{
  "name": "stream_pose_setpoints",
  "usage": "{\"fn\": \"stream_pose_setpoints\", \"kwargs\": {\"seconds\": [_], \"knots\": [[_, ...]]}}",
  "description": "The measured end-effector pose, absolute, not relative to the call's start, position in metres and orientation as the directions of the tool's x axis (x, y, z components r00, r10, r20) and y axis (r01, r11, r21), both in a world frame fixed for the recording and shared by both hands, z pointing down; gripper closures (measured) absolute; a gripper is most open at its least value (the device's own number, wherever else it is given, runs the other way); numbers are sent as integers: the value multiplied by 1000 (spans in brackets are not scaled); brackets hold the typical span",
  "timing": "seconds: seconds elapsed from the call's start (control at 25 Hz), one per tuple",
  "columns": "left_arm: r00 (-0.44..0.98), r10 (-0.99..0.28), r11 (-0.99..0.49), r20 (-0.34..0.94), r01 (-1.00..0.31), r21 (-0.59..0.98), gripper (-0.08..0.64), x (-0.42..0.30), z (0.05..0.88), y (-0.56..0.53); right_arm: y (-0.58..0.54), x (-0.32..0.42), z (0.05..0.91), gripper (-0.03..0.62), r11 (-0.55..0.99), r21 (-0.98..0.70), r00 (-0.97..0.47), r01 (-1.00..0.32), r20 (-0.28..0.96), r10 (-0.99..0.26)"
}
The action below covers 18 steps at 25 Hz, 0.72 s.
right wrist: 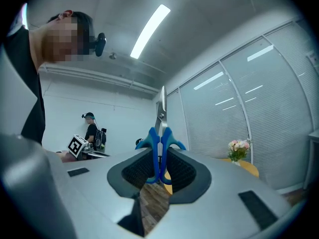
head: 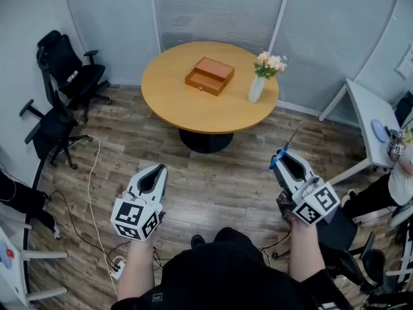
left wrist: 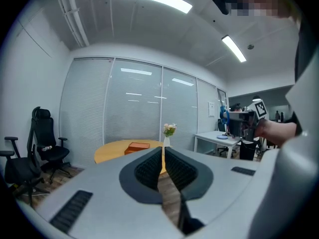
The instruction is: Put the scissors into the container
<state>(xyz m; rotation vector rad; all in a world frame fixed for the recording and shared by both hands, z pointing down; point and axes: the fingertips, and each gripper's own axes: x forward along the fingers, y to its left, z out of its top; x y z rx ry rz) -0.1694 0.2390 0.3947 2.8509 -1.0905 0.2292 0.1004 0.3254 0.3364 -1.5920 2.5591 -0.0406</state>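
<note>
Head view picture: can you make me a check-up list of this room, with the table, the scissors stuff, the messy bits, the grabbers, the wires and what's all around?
Surface: round yellow wooden table, mostly bare.
Job's things: blue-handled metal scissors held in the air, away from the table; orange-brown wooden box on the table.
Clutter: white vase of pink flowers on the table, beside the box but not touching it.
Grippers: left gripper shut, empty; right gripper shut on the scissors' handles, blades pointing outward.
Cables: white cable on the floor, leading to a white power strip.
Surroundings: wood-plank floor, black office chairs, white desk, another person at the right edge.
</note>
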Motion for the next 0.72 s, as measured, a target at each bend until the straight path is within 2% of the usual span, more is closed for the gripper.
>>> {"fn": "stream_pose_setpoints", "kwargs": {"seconds": [0.28, 0.72], "knots": [[739, -647, -745, 187, -665, 52, 534, -180, 408, 216, 302, 87, 344, 492, 442, -111, -436, -890, -73, -897], [704, -671, -714, 232, -698, 55, 534, -156, 421, 109, 181, 143, 364, 492, 415, -147, -410, -898, -68, -910]]}}
